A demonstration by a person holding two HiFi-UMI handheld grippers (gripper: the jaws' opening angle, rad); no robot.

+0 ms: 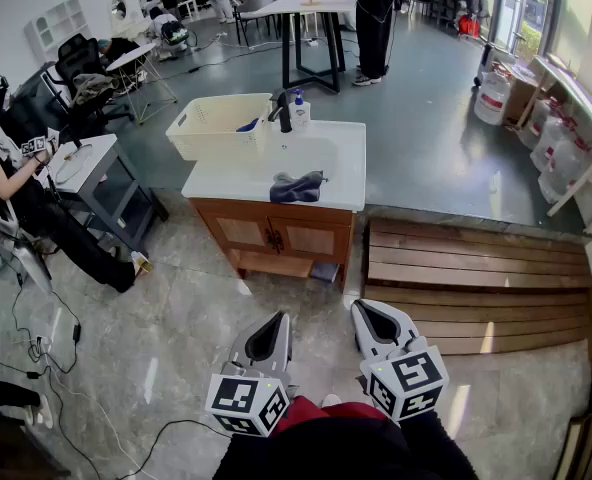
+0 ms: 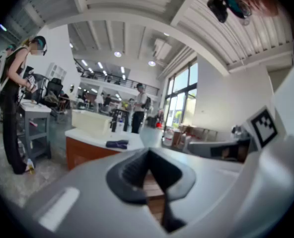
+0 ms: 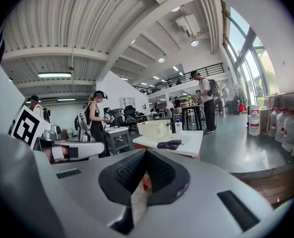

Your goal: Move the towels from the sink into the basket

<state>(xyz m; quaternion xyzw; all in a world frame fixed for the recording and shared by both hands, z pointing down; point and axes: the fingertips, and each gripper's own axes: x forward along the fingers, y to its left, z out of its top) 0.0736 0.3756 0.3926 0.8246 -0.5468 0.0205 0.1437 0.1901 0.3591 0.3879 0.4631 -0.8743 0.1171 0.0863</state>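
Tiled floor [image 1: 176, 338], towel [image 1: 297, 186] on sink counter [image 1: 341, 163], well beyond left tool [image 1: 268, 336], right tool [image 1: 381, 323]

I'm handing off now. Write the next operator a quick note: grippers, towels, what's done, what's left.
Left gripper: shut, empty.
Right gripper: shut, empty. Both are held low, well short of the vanity.
Dark towel lies on the sink top's front edge.
Basket is at the back left, with a blue item inside, possibly a towel.
Left: the dark towel into the basket.
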